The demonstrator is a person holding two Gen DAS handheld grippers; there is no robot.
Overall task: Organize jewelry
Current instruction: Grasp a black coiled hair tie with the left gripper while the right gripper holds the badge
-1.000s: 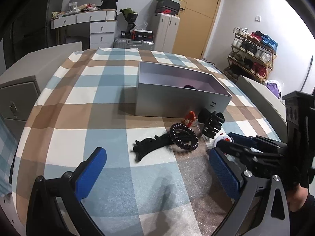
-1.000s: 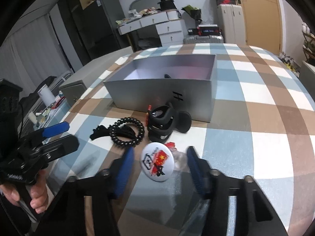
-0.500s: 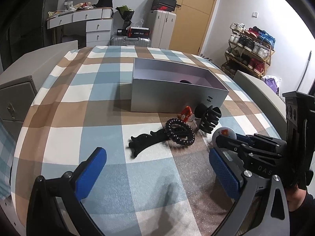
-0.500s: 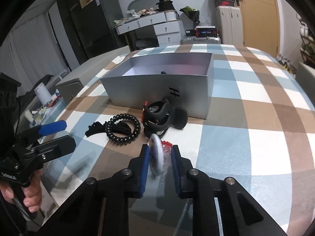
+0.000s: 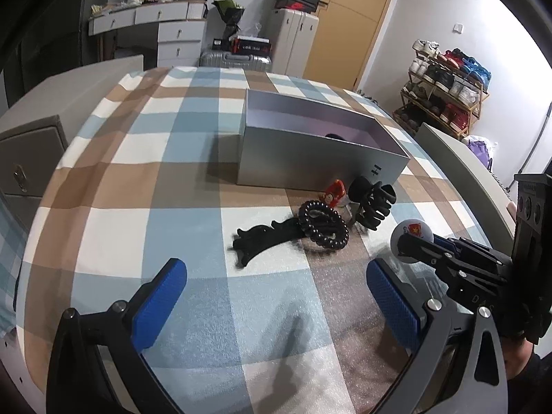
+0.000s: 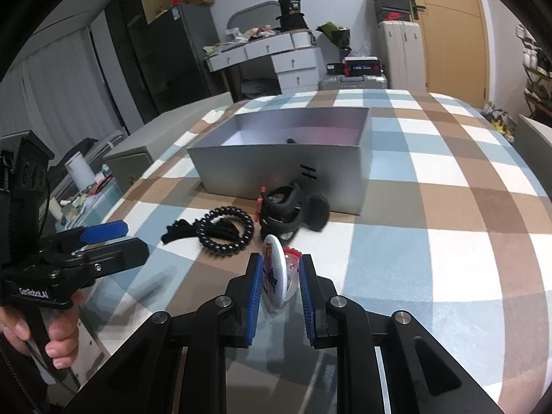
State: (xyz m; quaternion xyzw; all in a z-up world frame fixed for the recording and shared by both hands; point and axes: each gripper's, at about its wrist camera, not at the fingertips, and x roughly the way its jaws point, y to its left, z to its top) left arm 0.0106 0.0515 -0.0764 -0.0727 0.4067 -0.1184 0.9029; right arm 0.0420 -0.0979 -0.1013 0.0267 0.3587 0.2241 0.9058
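Note:
My right gripper (image 6: pixel 279 269) is shut on a round white pin badge (image 6: pixel 274 276) with a red flag print, held on edge above the checked tablecloth; it shows in the left wrist view (image 5: pixel 412 238) too. An open grey box (image 6: pixel 286 169) (image 5: pixel 321 151) stands ahead with a dark item inside. In front of it lie a black spiral hair tie (image 6: pixel 226 233) (image 5: pixel 322 224), a black claw clip (image 6: pixel 286 210) (image 5: pixel 372 201), a flat black clip (image 5: pixel 258 241) and a small red charm (image 5: pixel 334 193). My left gripper (image 5: pixel 276 296) is open and empty, near the table's front.
The table (image 5: pixel 138 172) has a blue, brown and white checked cloth. A grey cabinet (image 5: pixel 31 158) stands at its left edge. A shoe rack (image 5: pixel 445 86) and a white dresser (image 5: pixel 165 31) are further off.
My right gripper closed on the pin badge, tipped it on edge and lifted it off the cloth. The left gripper stayed open and drew back slightly.

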